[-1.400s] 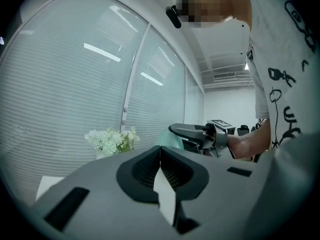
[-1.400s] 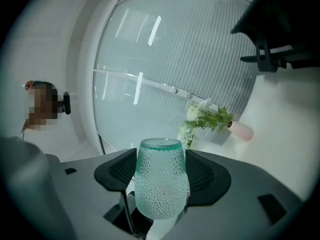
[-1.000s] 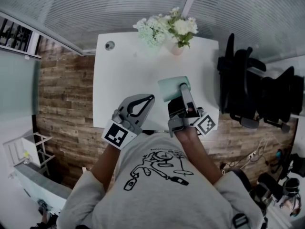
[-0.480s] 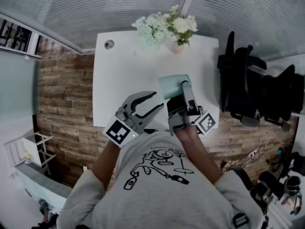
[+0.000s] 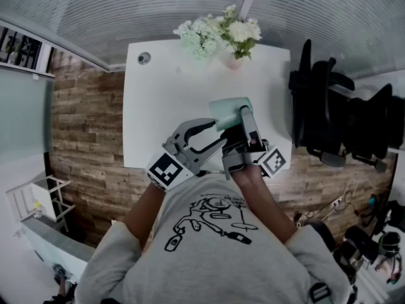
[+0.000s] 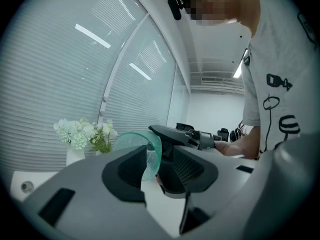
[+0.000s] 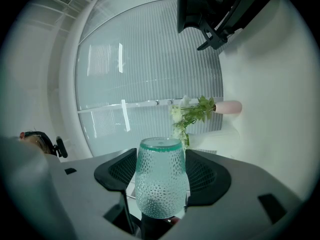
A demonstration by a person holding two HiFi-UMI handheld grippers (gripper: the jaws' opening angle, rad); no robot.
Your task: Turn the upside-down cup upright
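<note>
The right claw (image 5: 239,120) pinches the dimpled green glass cup (image 5: 223,111) by its sides, above the white table (image 5: 164,94), on the person's side of the flower vase (image 5: 233,61). The left claw (image 5: 212,135) has just been opening. Its jaws are part spread with nothing gripped, and its tips are just beside the cup, further from the vase.
</note>
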